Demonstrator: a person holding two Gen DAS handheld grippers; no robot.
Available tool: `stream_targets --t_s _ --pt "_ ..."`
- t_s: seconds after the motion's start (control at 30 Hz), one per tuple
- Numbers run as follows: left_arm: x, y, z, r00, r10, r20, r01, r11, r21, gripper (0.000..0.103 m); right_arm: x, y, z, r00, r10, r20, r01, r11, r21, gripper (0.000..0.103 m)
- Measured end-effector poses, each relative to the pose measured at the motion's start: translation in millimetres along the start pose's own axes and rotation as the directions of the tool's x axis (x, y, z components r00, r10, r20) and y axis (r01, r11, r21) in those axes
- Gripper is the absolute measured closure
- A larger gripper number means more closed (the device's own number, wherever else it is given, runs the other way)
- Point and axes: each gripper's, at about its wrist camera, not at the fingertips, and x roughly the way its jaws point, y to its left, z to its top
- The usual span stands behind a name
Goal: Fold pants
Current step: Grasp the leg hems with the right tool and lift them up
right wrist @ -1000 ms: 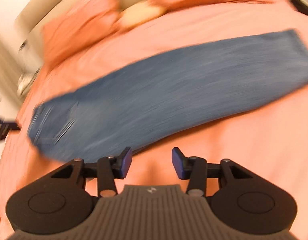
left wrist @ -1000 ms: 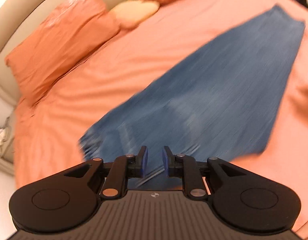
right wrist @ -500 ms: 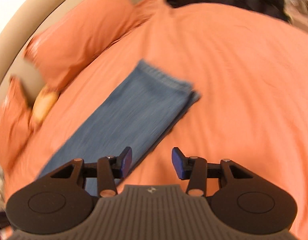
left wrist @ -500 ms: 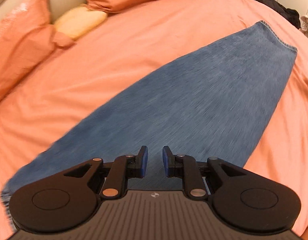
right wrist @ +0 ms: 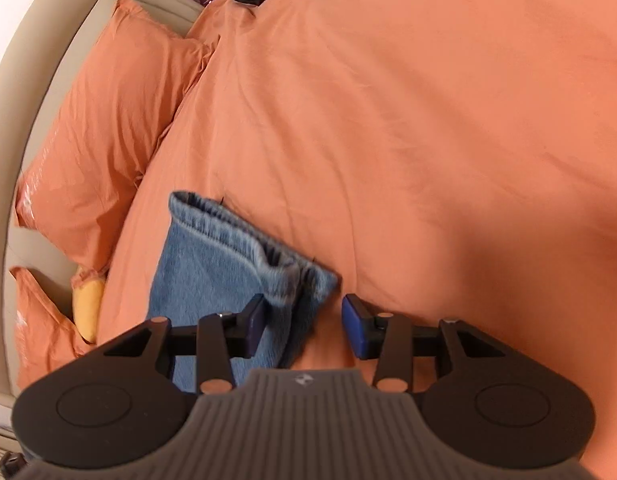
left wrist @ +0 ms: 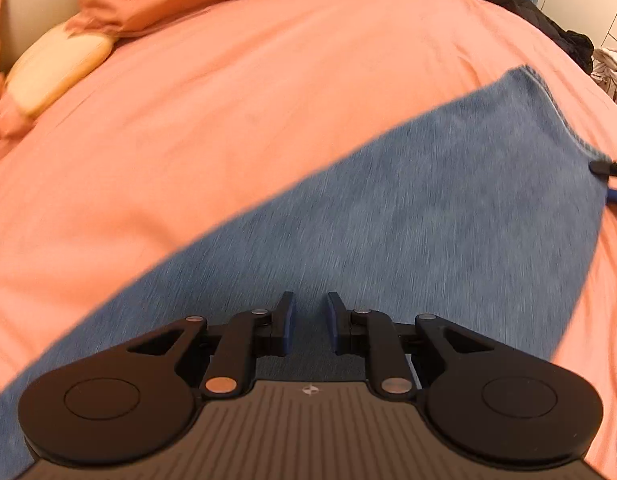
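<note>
Blue jeans (left wrist: pixel 388 232) lie flat on the orange bed, folded lengthwise with both legs stacked. My left gripper (left wrist: pixel 310 312) is open with a narrow gap and hovers over the middle of the legs, empty. In the right wrist view the hem end of the jeans (right wrist: pixel 244 256) lies just ahead of my right gripper (right wrist: pixel 304 316), which is open wide, its jaws on either side of the near hem corner. The right gripper's tips also show in the left wrist view (left wrist: pixel 612 182) at the hem.
Orange pillows (right wrist: pixel 108 128) and a yellow cushion (left wrist: pixel 56 68) lie by the beige headboard (right wrist: pixel 36 64). Dark clothes (left wrist: pixel 548 24) sit at the far edge of the bed. Orange sheet (right wrist: pixel 448 120) spreads to the right of the hem.
Both grippers swept along the jeans toward the leg end. The right gripper came down to the hem corner; the left moved from the waist area to mid-leg.
</note>
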Motion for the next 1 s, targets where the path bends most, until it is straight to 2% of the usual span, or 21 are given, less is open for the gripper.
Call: stream_targets --t_s 0.13,0.23,0.3,0.47,0.57,0.67,0.77,0.87,1.0 --pt "21.6 -3.5 28.2 0.999 0.039 0.019 -0.039 0.999 -0.028 0.082 8.6 -4.9 2.5 1.000 0.022 0.007 -0.022 1.000 0.015 0.069" --pt "38.6 0.0 39.2 0.999 0.034 -0.016 -0.035 0.997 -0.073 0.084 10.4 0.0 1.0 1.000 0.010 0.019 -0.009 0.999 -0.041 0.074" --pt "42.6 0.6 40.5 0.999 0.033 -0.025 -0.035 0.997 -0.069 0.084 9.8 4.1 0.5 1.000 0.000 0.023 0.002 0.997 -0.076 0.078" --pt "30.4 -2.7 40.5 0.999 0.036 -0.034 -0.037 0.998 -0.048 0.085 3.7 16.0 2.7 0.999 -0.010 0.035 0.014 0.994 -0.113 0.083" --pt "5.7 -17.1 25.3 1.000 -0.016 -0.024 0.016 1.000 0.019 0.085 -11.4 29.1 3.4 0.999 0.003 0.048 0.005 0.986 -0.167 0.085" --pt "-15.0 -39.7 1.2 0.994 -0.102 -0.036 0.105 0.990 0.093 0.088 -31.1 49.8 3.8 0.998 0.035 0.058 -0.019 0.966 -0.256 0.086" --pt "-20.3 -60.0 -24.8 0.986 -0.144 -0.079 0.156 0.975 0.158 0.089 -47.9 75.6 2.9 0.997 0.047 0.063 -0.022 0.938 -0.345 0.087" --pt "-10.2 -73.4 -37.8 0.989 -0.116 -0.096 0.132 0.973 0.187 0.089 -63.0 104.0 -1.9 0.996 0.051 0.074 -0.013 0.897 -0.442 0.088" --pt "3.8 -70.8 -37.0 0.986 -0.117 -0.121 0.132 0.984 0.122 0.089 -84.2 143.9 -14.5 0.994 0.073 0.081 -0.018 0.839 -0.544 0.089"
